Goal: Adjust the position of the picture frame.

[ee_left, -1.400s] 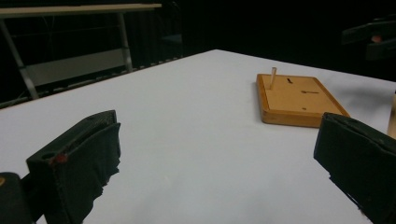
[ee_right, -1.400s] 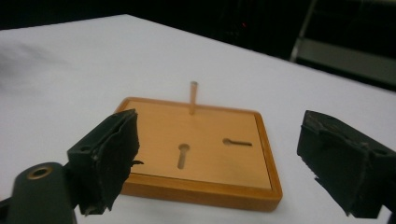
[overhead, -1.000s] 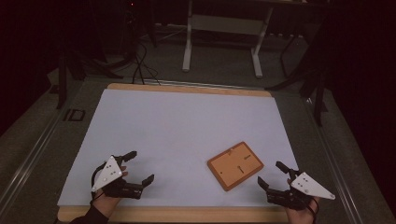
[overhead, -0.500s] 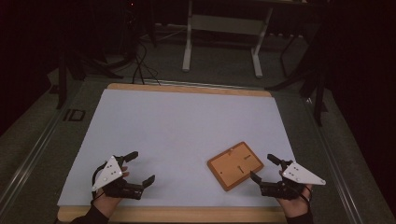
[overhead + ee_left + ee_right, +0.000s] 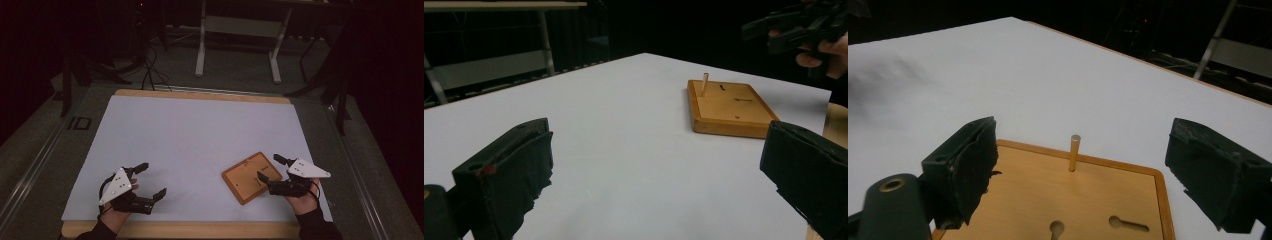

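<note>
— Starting at the left: left gripper [image 5: 148, 180] low over the white surface [image 5: 200, 135], near its front-left corner, jaws spread wide, nothing between them. Held in a hand [image 5: 117, 216] reaching in from the bottom edge.

— Agreed. Seen along its own jaws in the left gripper view too: left gripper [image 5: 649, 165] wide apart over bare white sheet, with the wooden board [image 5: 730, 107] farther off.

— Moving right: wooden board [image 5: 251, 177] flat on the surface, turned at an angle to its edges, towards the front right. Thin wooden peg [image 5: 1074, 152] standing upright near one edge; keyhole-shaped slots [image 5: 1128, 223] cut into the face.

— And farthest right: right gripper [image 5: 270, 168] over the board's right-hand edge, jaws apart, clamped on nothing. Touching the board or just above it, cannot tell.

— In the right gripper view, right gripper [image 5: 1083, 170] open with the peg standing between the two jaws but farther ahead, clear of both.
</note>
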Available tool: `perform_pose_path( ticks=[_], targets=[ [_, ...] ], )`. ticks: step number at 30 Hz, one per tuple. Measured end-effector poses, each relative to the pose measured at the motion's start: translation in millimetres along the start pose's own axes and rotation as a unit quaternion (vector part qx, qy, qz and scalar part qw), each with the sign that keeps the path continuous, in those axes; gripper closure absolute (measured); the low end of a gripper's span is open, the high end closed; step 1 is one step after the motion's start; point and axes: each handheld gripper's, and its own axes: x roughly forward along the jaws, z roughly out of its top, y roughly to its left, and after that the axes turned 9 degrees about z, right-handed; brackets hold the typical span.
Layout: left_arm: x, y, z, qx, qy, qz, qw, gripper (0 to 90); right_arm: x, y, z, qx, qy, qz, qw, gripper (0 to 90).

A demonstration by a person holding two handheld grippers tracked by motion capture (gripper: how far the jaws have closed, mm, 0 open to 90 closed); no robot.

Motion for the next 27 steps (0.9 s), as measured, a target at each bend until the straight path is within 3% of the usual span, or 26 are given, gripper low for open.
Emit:
perform_pose_path(
  ticks=[6, 8, 12, 16, 18, 22, 25, 27],
  targets=[
    [-0.2, -0.5, 0.1, 0.004, 0.001, 0.000, 1.0000, 0.9, 16.1, -5.5, -2.9, 0.008, 0.013, 0.017, 0.9997, 18.1],
    [-0.1, -0.8, 0.0, 0.002, 0.002, -0.002, 1.0000, 0.9, 21.8, -6.4, -4.4, 0.007, 0.018, 0.007, 0.9998, 21.8],
    [0.1, -0.3, -0.1, -0.004, 0.001, -0.005, 1.0000, 0.9, 32.9, -9.3, -7.6, 0.012, 0.033, 0.016, 0.9992, 20.8],
    [-0.5, 0.7, 0.2, -0.010, -0.002, -0.006, 0.9999, 0.9, 41.1, -9.4, -11.8, -0.006, 0.044, 0.007, 0.9990, 23.6],
    [-0.8, 1.1, 0.1, -0.010, -0.001, -0.006, 0.9999, 0.9, 45.1, -12.2, -13.6, 0.002, 0.052, 0.014, 0.9985, 23.8],
    [-0.8, 0.7, 0.2, -0.009, -0.002, -0.007, 0.9999, 0.9, 53.3, -18.6, -18.0, 0.039, 0.075, 0.024, 0.9961, 24.8],
    [-0.8, 0.8, 0.1, -0.010, 0.000, -0.009, 0.9999, 0.9, 57.8, -21.7, -20.9, 0.053, 0.088, 0.023, 0.9945, 31.8],
    [-0.7, 0.9, 0.1, -0.010, -0.001, -0.009, 0.9999, 0.9, 61.1, -22.0, -21.2, 0.049, 0.094, 0.019, 0.9942, 37.4]
  ],
)
